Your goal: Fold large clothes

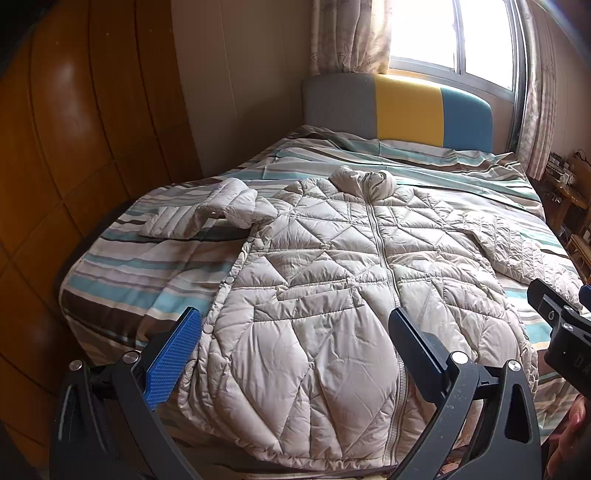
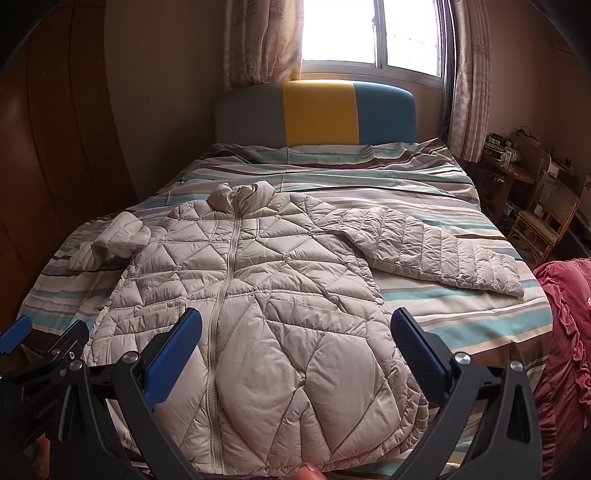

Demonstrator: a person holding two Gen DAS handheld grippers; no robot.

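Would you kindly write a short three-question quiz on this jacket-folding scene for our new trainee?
1. True or false: the jacket lies zipped up on the bed.
2. Which sleeve lies stretched out straight: (a) the one on the left gripper's side, (b) the one on the right gripper's side?
3. Fill in: both grippers are ____ and hold nothing.

Key: 1 true; 2 b, since the other sleeve is bunched and doubled over; 3 open.

Striped bedsheet (image 2: 443, 206) covers the bed, grey-yellow-blue headboard (image 2: 314, 114) under a bright window (image 2: 369, 33), curtains (image 2: 262, 40) either side, wicker chair (image 2: 546, 218) right.
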